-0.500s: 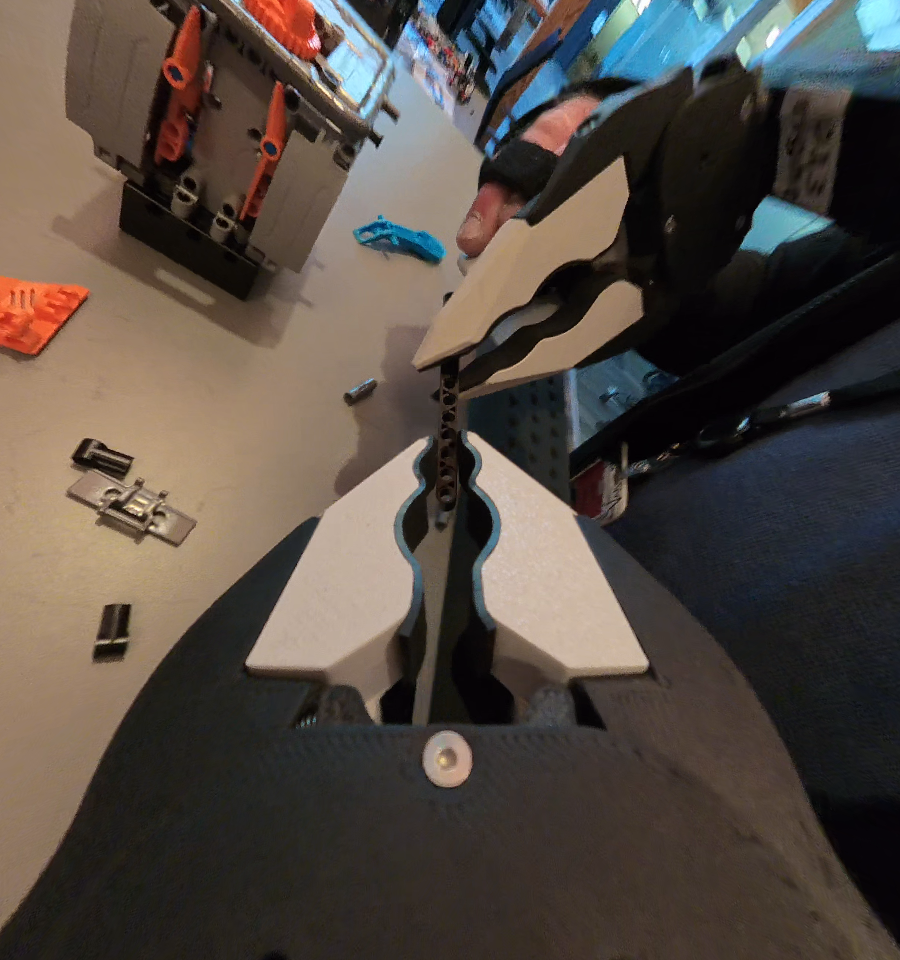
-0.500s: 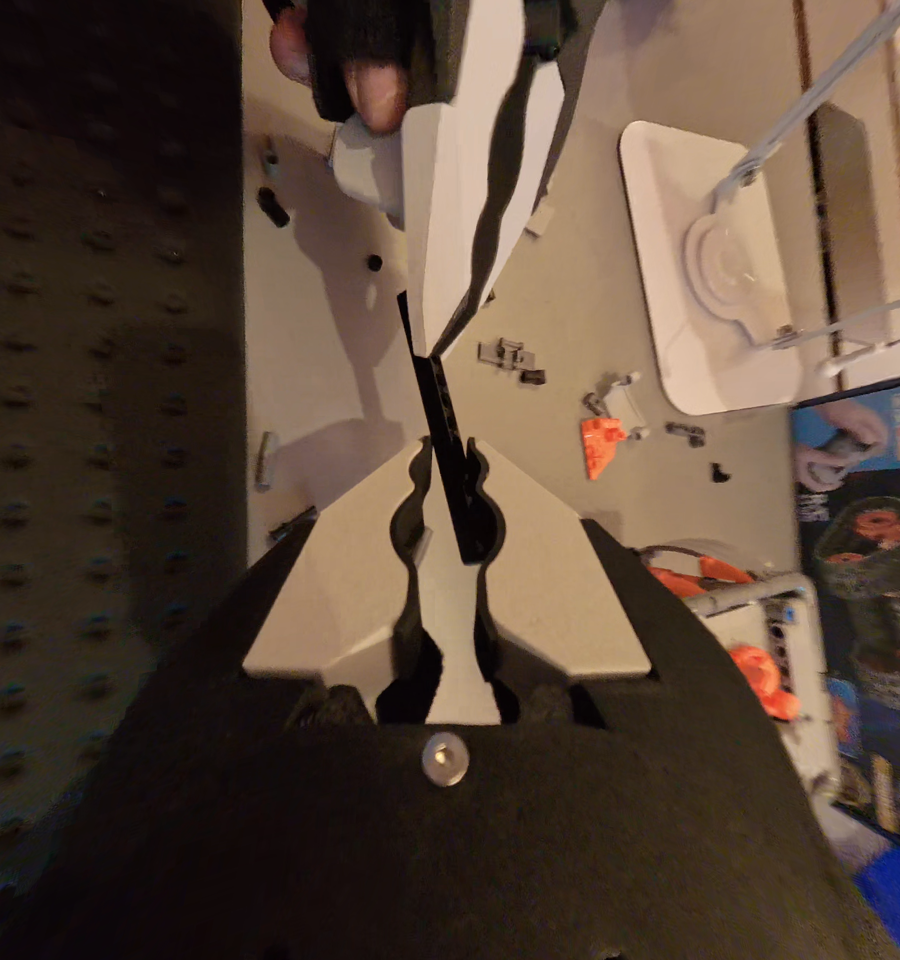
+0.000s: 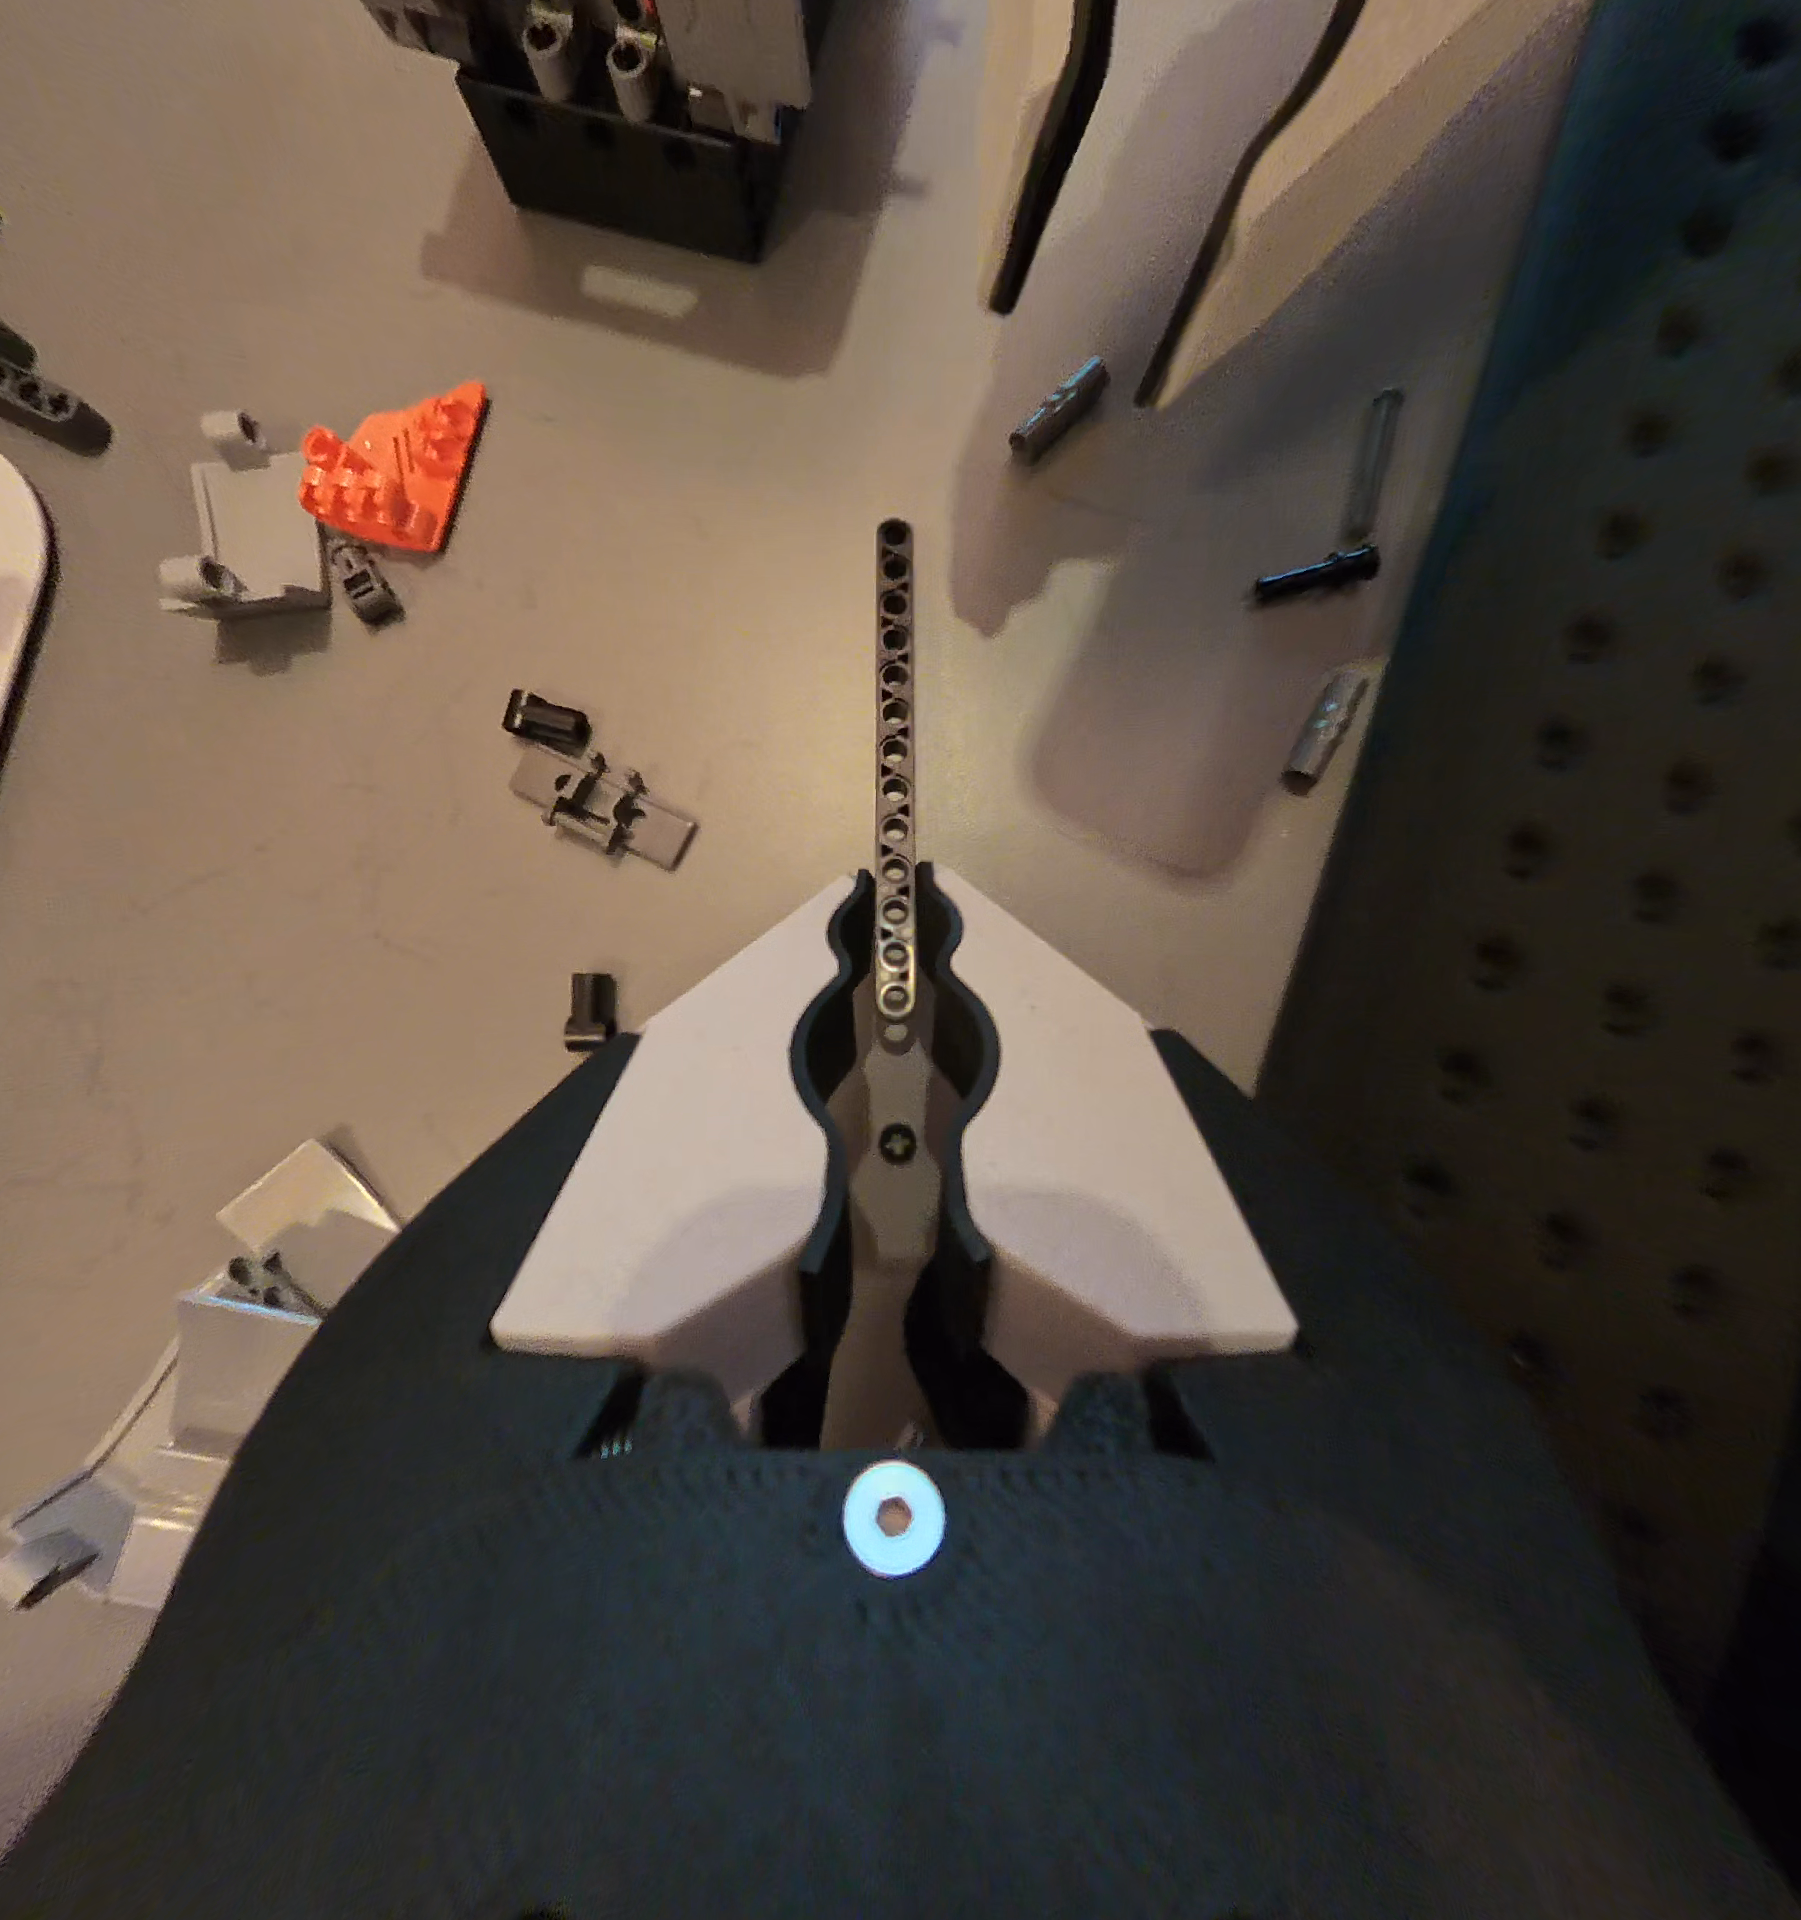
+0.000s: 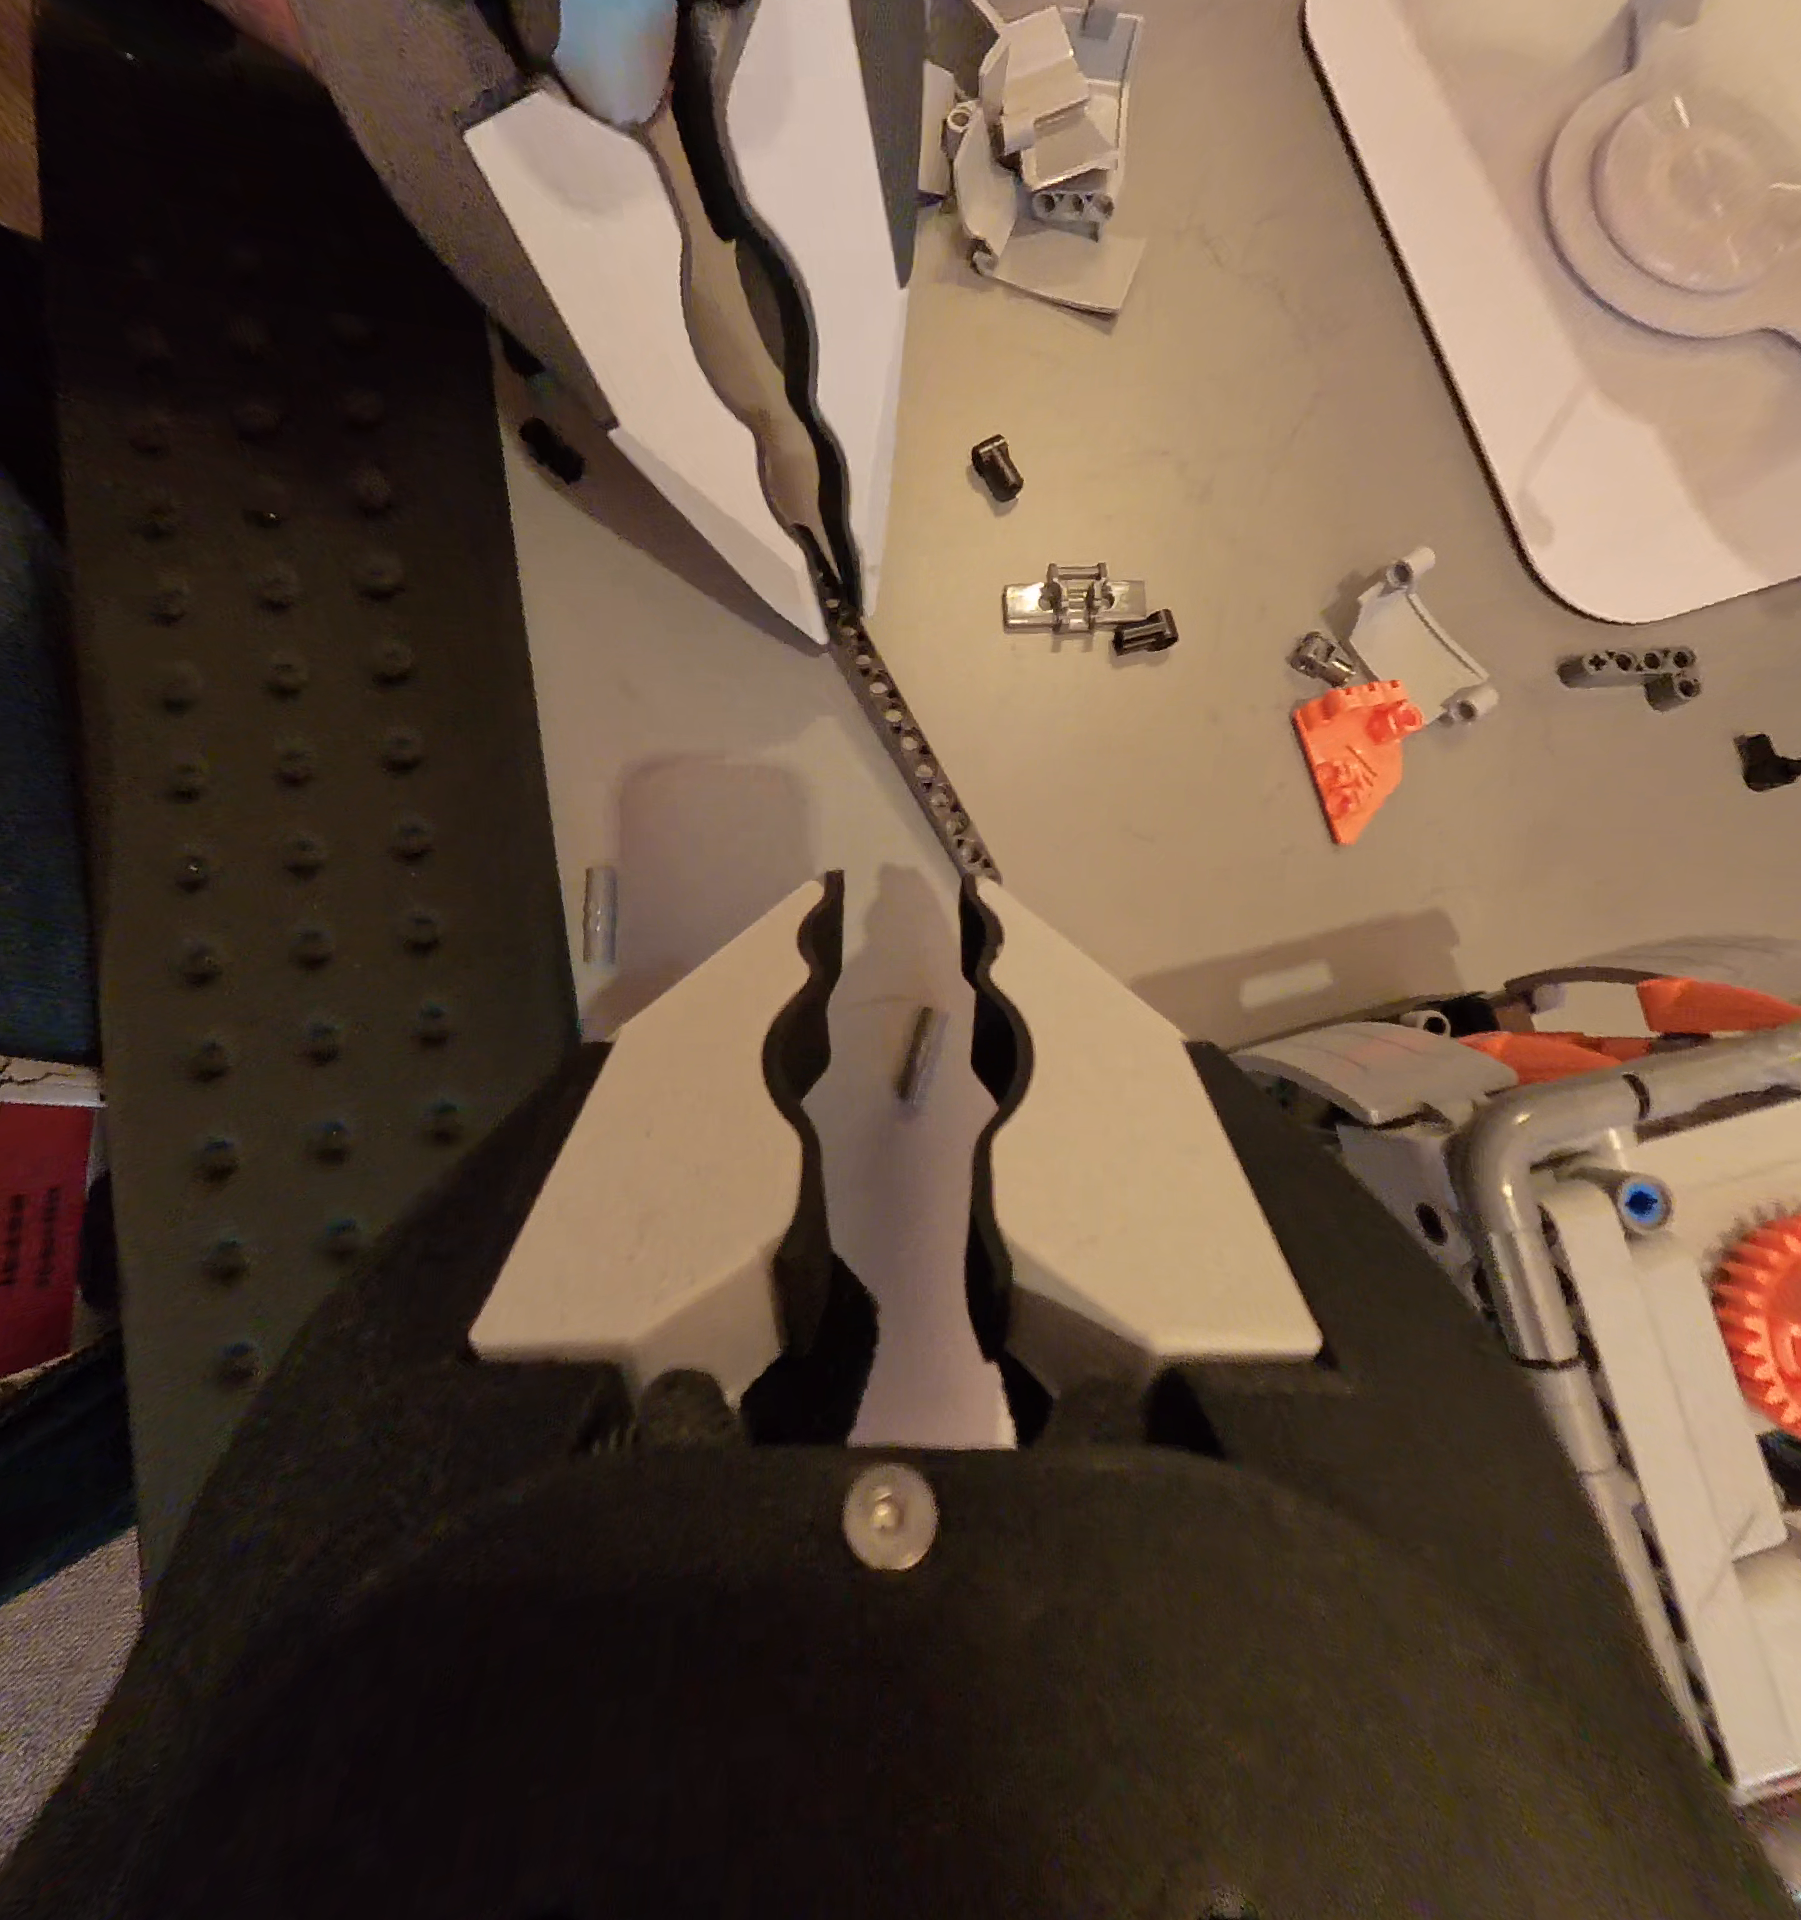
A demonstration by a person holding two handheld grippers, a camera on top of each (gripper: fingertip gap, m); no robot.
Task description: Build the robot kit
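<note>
My left gripper [image 3: 896,883] is shut on a long dark grey beam with holes [image 3: 894,675], which sticks straight out from the fingertips above the table. In the right wrist view the left gripper [image 4: 834,582] comes in from the top, and the beam [image 4: 901,727] runs down from it. The beam's free end lies at the tip of my right gripper's right finger [image 4: 979,904]. My right gripper [image 4: 901,888] is open and holds nothing. A small grey pin [image 4: 917,1055] lies on the table, seen through its gap. The right gripper's fingers [image 3: 1114,156] show at the top of the left wrist view.
A grey and orange brick-built model [image 4: 1602,1247] stands at the right, also in the left wrist view [image 3: 647,104]. Loose parts lie about: an orange wedge plate [image 3: 397,468], a grey track link [image 3: 605,800], pins [image 3: 1057,410]. A dark studded mat [image 3: 1654,831] borders the table. A white tray [image 4: 1498,312] lies at the far right. The gap from one gripper's tips to the other's is roughly 8 cm. About 6 cm separates my right fingertips from the small grey pin [image 4: 917,1055]. Look for it in the left wrist view [image 3: 1067,419] too.
The right gripper has let go of the beam's end and opened. The left gripper has tipped down toward the table, still holding the beam.
</note>
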